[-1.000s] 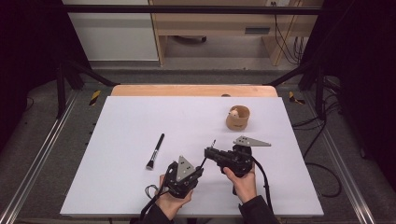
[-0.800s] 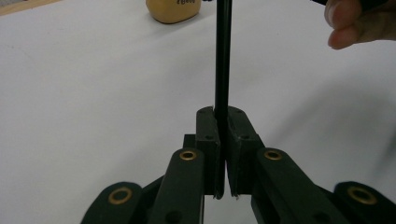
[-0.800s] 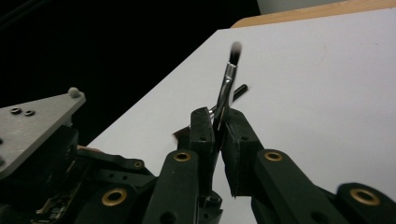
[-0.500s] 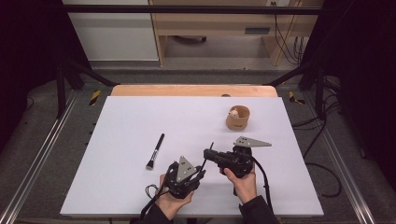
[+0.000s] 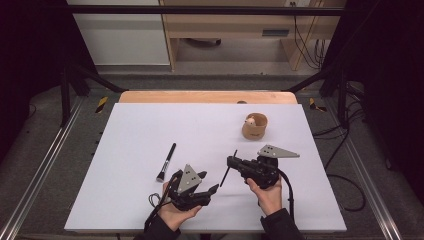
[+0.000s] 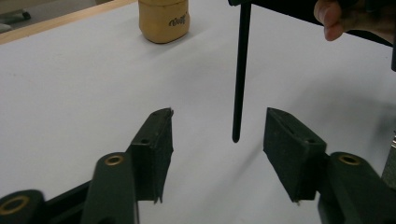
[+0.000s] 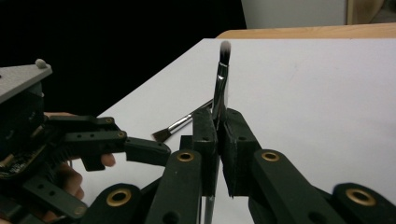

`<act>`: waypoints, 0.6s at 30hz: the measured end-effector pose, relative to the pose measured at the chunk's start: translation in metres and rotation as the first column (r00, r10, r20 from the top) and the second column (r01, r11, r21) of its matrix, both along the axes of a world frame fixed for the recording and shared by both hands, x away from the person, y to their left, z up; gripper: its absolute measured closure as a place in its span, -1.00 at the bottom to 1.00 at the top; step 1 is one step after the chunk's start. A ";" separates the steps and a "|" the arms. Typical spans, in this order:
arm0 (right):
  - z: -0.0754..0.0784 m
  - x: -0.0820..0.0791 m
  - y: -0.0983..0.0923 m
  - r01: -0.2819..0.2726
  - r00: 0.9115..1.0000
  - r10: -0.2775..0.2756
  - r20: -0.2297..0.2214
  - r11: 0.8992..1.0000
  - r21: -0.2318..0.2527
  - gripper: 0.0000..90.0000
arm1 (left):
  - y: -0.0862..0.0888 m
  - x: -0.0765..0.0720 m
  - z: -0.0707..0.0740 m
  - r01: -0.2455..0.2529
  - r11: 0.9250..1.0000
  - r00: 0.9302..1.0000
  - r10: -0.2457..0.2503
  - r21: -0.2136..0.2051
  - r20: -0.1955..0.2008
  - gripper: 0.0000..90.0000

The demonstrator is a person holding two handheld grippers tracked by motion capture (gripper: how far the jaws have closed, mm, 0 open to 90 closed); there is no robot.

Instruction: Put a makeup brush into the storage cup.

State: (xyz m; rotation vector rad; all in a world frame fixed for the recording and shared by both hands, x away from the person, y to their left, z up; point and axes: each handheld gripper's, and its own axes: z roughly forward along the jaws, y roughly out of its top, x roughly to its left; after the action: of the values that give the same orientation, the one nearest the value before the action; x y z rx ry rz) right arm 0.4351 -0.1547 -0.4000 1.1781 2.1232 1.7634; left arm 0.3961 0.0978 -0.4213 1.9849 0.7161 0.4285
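My right gripper (image 5: 231, 162) is shut on a thin black makeup brush (image 5: 227, 170) near its ferrule. In the right gripper view the brush's bristle tip (image 7: 223, 46) stands up above the closed pads (image 7: 233, 135). My left gripper (image 5: 210, 182) sits beside it, and its jaws have just been opening. In the left gripper view the brush's handle (image 6: 239, 70) hangs with its end between the spread pads (image 6: 154, 140), touching neither. A second, flat brush (image 5: 166, 161) lies on the white table (image 5: 150, 125) to the left.
A tan cup (image 5: 254, 126) with something pale in it stands behind my right gripper and shows at the top of the left gripper view (image 6: 163, 18). A wooden strip (image 5: 207, 96) borders the table's far edge. Dark frame rails run along both sides.
My left gripper's jaws have opened off the lower end of the thin brush's handle. The right gripper still holds the brush, and neither hand has shifted.
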 end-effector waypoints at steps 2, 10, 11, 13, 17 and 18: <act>0.001 0.000 -0.003 0.006 1.000 -0.006 0.004 1.000 0.006 0.90 | 0.005 0.001 0.002 0.005 1.000 1.000 -0.005 -0.009 -0.002 -0.22; 0.004 -0.001 -0.010 0.026 1.000 -0.026 0.017 1.000 -0.005 0.89 | 0.027 0.006 0.012 -0.012 1.000 1.000 0.013 -0.029 0.028 -0.46; 0.004 -0.001 -0.011 0.031 0.999 -0.031 0.019 0.999 -0.008 0.89 | 0.030 0.006 0.013 -0.015 0.999 0.999 0.016 -0.029 0.035 -0.50; 0.004 -0.001 -0.012 0.039 0.999 -0.038 0.028 0.999 -0.019 0.89 | 0.036 0.007 0.015 -0.016 0.999 0.999 0.017 -0.036 0.031 -0.56; 0.005 -0.001 -0.015 0.043 0.999 -0.043 0.029 0.999 -0.016 0.89 | 0.047 0.009 0.019 -0.017 0.999 0.999 0.019 -0.050 0.028 -0.64; 0.005 -0.001 -0.016 0.045 0.999 -0.044 0.030 0.999 -0.016 0.89 | 0.050 0.009 0.020 -0.021 0.999 0.999 0.023 -0.049 0.034 -0.66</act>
State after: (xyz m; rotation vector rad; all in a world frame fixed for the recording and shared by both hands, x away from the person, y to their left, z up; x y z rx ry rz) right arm 0.4339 -0.1705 -0.3952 1.1786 2.0748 1.7308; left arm 0.4053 0.1477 -0.4017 1.9214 0.7210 0.4530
